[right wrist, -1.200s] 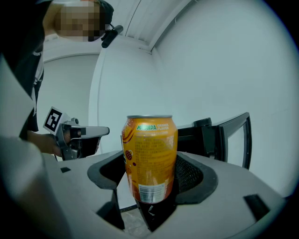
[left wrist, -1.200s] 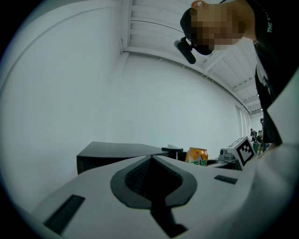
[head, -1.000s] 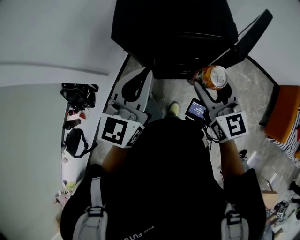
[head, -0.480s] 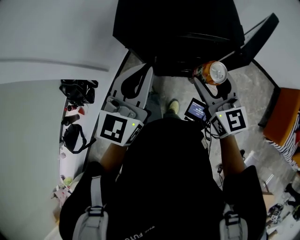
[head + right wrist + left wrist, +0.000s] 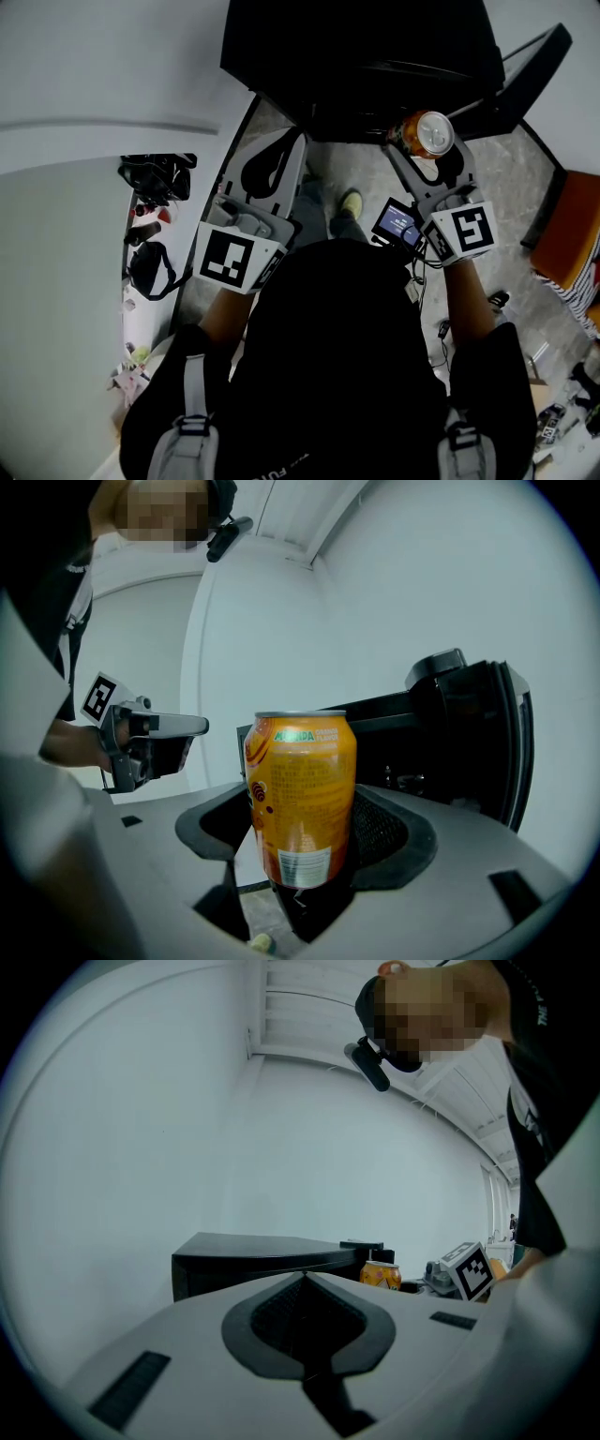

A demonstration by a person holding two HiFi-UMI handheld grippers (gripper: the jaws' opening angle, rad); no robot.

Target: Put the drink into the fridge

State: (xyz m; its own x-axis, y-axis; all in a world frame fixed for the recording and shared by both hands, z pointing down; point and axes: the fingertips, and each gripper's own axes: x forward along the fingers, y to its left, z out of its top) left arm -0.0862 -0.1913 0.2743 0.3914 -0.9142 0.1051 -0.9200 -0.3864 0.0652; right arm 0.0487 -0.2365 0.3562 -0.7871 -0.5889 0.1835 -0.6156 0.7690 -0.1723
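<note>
An orange drink can [image 5: 433,131] stands upright between the jaws of my right gripper [image 5: 422,142], which is shut on it just in front of the black fridge [image 5: 356,56]. The fridge door [image 5: 525,70] hangs open to the right. In the right gripper view the can [image 5: 302,794] fills the middle, gripped low by the right gripper [image 5: 302,841], with the dark fridge [image 5: 441,733] behind it. My left gripper [image 5: 298,142] sits to the left of the fridge front, shut on nothing; its tips meet in the left gripper view [image 5: 302,1279], which also shows the can [image 5: 380,1275].
Black bags and small clutter [image 5: 155,183] lie along the white counter at the left. An orange chair [image 5: 567,234] stands at the right. A small lit screen [image 5: 398,222] sits on my right gripper. The person's shoe [image 5: 352,202] is on the stone floor before the fridge.
My right gripper has carried the can a little forward, closer to the open fridge front. The left gripper has hardly moved.
</note>
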